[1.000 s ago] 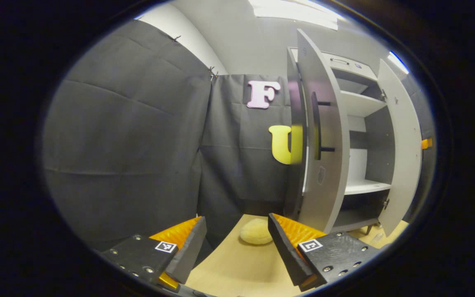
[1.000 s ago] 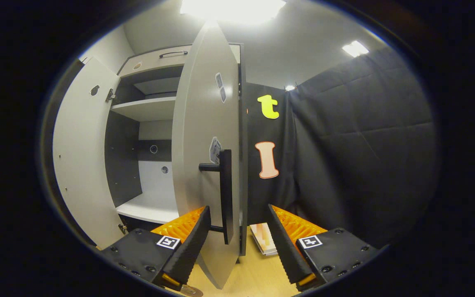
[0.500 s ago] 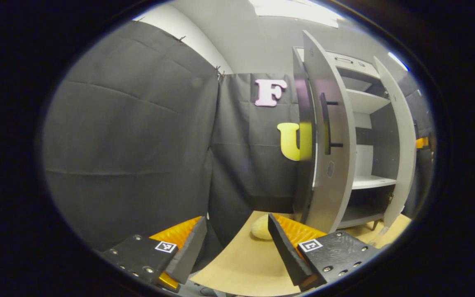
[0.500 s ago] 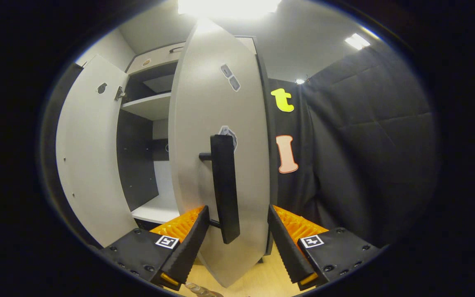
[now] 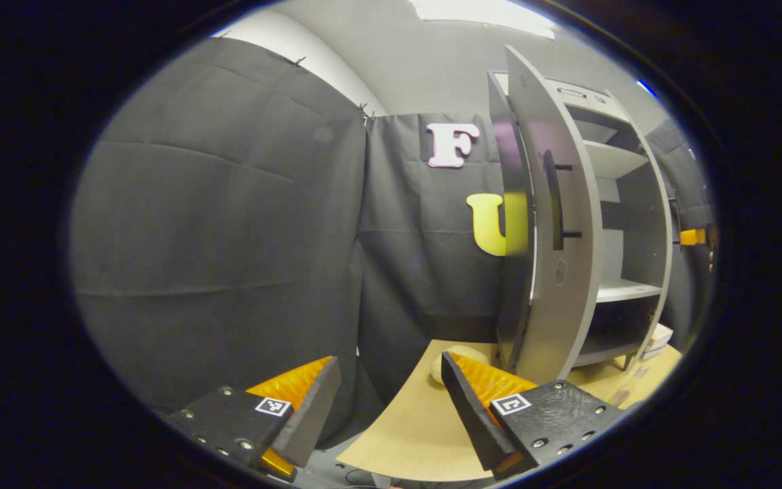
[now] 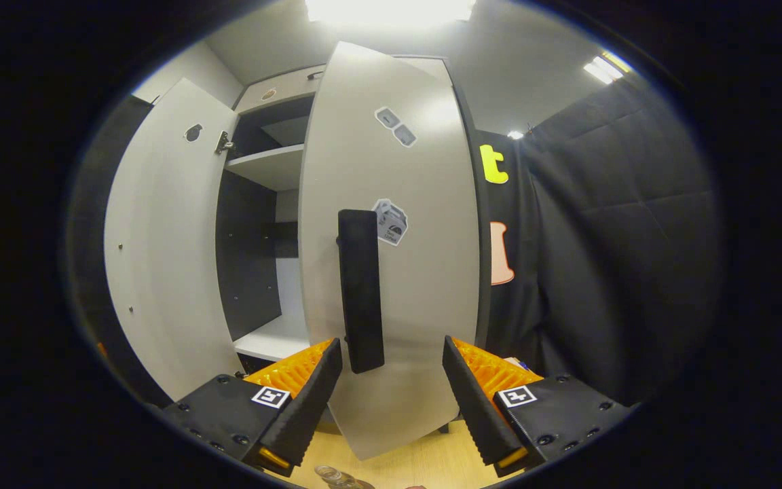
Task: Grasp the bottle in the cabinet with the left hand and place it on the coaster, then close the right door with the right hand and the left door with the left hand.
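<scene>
We noted the right gripper (image 6: 391, 380) open, its jaws straddling the right door's (image 6: 425, 285) upright handle (image 6: 360, 292) at frame centre. The left gripper (image 5: 391, 401) was open and empty, with the left door (image 5: 557, 272) at right of frame.

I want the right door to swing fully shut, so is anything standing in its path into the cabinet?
Nothing visible blocks it. The right door is partly swung in, with the open right claw at its face, straddling the handle. The shelves seen behind it look bare.

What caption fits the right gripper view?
Open right gripper faces the half-closed right door and its handle.
</scene>
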Tool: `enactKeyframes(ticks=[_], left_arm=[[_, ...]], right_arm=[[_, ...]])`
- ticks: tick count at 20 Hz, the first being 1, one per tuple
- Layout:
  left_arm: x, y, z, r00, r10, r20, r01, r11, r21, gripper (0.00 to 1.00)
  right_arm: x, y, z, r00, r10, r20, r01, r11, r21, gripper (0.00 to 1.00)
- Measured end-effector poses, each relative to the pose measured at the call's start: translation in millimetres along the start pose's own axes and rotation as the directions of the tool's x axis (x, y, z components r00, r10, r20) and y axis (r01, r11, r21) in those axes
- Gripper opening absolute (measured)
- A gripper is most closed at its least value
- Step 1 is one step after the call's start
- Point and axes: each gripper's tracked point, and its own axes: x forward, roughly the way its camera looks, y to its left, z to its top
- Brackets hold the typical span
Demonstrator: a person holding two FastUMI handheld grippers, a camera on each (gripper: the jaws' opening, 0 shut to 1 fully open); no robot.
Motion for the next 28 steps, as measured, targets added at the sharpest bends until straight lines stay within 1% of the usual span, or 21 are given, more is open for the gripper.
enactKeyframes(ticks=[5, 6, 7, 8, 11, 12, 13, 17, 21, 23, 24, 25, 27, 28], left_arm=[[23.9, -11.5, 21.9, 0.999, -0.037, 0.003, 0.037, 0.999, 0.003, 0.92], [30.6, -17.4, 29.8, 0.999, -0.049, 0.006, 0.049, 0.999, -0.004, 0.92], [38.2, -23.2, 38.4, 0.998, -0.061, 0.01, 0.061, 0.998, -0.01, 0.92], [45.6, -29.4, 48.1, 0.997, -0.074, 0.017, 0.074, 0.997, -0.015, 0.92], [63.2, -46.6, 73.0, 0.995, -0.098, 0.027, 0.098, 0.995, -0.01, 0.91], [68.3, -53.0, 82.3, 0.994, -0.106, 0.035, 0.107, 0.994, -0.008, 0.91], [73.5, -59.9, 92.2, 0.992, -0.116, 0.045, 0.116, 0.993, -0.007, 0.91], [94.8, -83.5, 123.2, 0.987, -0.147, 0.07, 0.148, 0.989, 0.005, 0.91], [99.7, -114.5, 139.7, 0.98, -0.181, 0.077, 0.181, 0.983, 0.018, 0.9], [98.5, -125.3, 147.0, 0.977, -0.19, 0.1, 0.189, 0.982, 0.015, 0.9], [98.0, -134.8, 148.6, 0.973, -0.207, 0.106, 0.207, 0.978, 0.015, 0.92], [101.8, -143.7, 146.1, 0.973, -0.207, 0.105, 0.205, 0.978, 0.023, 0.92], [100.4, -143.4, 149.3, 0.977, -0.181, 0.114, 0.173, 0.982, 0.074, 0.92], [98.9, -146.0, 149.6, 0.977, -0.177, 0.116, 0.169, 0.983, 0.071, 0.92]], right_arm=[[-28.7, -23.1, -0.9, 0.999, -0.015, 0.028, 0.015, 1.0, -0.017, 0.95], [-33.8, -29.7, -4.7, 0.999, -0.024, 0.02, 0.025, 1.0, -0.015, 0.95], [-39.8, -36.6, -10.6, 0.999, -0.031, 0.008, 0.031, 0.999, -0.009, 0.92], [-44.4, -42.8, -14.4, 0.999, -0.038, 0.0, 0.038, 0.999, -0.003, 0.95], [-59.0, -62.8, -28.4, 0.997, -0.068, -0.03, 0.069, 0.997, 0.022, 0.95], [-63.9, -68.7, -31.7, 0.997, -0.073, -0.038, 0.074, 0.997, 0.028, 0.92], [-69.4, -73.9, -35.5, 0.996, -0.077, -0.042, 0.078, 0.996, 0.031, 0.95], [-84.5, -95.1, -42.0, 0.993, -0.105, -0.05, 0.106, 0.994, 0.015, 0.95], [-94.6, -115.3, -50.4, 0.989, -0.132, -0.069, 0.132, 0.991, 0.001, 0.95], [-97.4, -122.9, -54.6, 0.987, -0.138, -0.078, 0.139, 0.99, 0.001, 0.95], [-98.2, -127.2, -55.5, 0.987, -0.142, -0.079, 0.143, 0.99, 0.001, 0.92], [-98.9, -131.7, -56.1, 0.986, -0.145, -0.08, 0.146, 0.989, 0.001, 0.95], [-100.4, -140.6, -57.1, 0.985, -0.15, -0.082, 0.151, 0.989, 0.002, 0.95], [-100.1, -144.8, -56.8, 0.985, -0.151, -0.082, 0.152, 0.988, 0.004, 0.95]])
